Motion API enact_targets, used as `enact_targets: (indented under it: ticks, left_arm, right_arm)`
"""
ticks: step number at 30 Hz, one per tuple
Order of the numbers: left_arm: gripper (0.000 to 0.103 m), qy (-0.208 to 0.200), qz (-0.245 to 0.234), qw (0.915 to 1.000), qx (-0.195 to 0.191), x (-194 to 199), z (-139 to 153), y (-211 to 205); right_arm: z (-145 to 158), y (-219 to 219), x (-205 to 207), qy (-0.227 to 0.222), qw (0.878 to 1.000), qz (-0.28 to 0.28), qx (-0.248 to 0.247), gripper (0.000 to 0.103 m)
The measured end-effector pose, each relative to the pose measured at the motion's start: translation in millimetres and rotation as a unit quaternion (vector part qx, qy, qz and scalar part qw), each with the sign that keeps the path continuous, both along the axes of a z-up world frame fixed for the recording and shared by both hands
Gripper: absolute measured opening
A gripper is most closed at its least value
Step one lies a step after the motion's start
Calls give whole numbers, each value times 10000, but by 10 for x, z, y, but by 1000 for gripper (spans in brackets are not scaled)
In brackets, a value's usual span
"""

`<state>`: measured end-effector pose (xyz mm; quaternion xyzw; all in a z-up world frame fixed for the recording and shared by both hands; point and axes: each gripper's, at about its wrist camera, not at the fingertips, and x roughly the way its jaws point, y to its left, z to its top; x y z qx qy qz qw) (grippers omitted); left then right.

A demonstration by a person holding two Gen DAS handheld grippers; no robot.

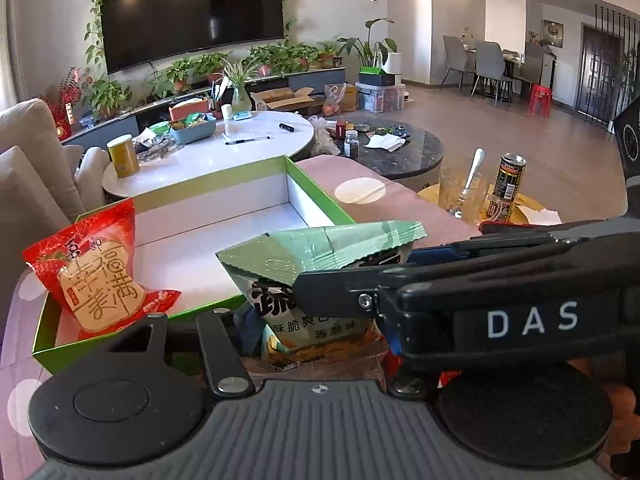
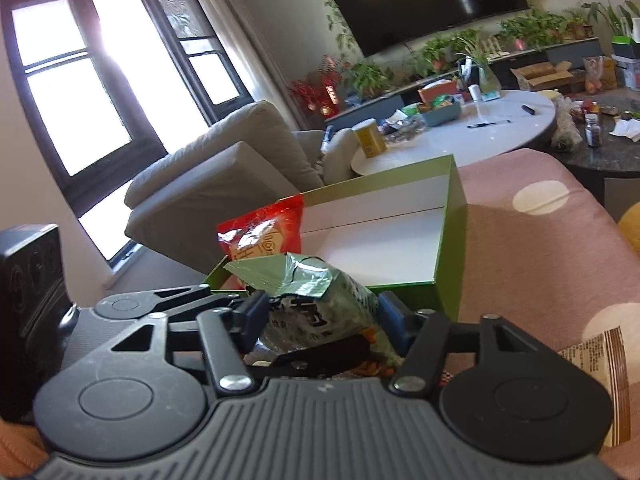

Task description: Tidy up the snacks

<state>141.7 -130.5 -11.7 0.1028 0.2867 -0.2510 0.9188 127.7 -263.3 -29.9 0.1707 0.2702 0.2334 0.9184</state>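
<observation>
The red bag [image 1: 100,276] is sitting in the green box [image 1: 312,192], and the right claw [image 2: 316,320] is squeezing the green bag [image 2: 320,300] just outside its near wall; the bag looks light, crinkly and crushable, so its sides suit a gentle pinch, while the left claw's [image 1: 312,340] grip I cannot tell.

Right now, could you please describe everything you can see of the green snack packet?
The green snack packet is a glossy, crinkled foil pouch with a serrated, folded-over top seal and black Chinese print above an orange picture. It stands upright just in front of the green box, clamped between the blue pads of the right tool. The left tool sits beside it.
</observation>
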Motion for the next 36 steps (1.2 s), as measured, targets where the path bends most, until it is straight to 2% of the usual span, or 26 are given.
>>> enact_targets:
  ticks: [17, 28, 36]
  left_arm:
    - [55, -774, 78, 9967, -215, -343, 542, 122]
    - [55, -1003, 280, 9945, -148, -127, 843, 231]
    - [56, -861, 410, 9954, 45, 118, 768, 287]
  right_arm:
    - [487, 45, -252, -572, 9982, 155, 123, 74]
    - [778, 122, 30, -720, 9958, 472, 313, 74]
    - [717, 150, 307, -435, 9950, 628, 636, 74]
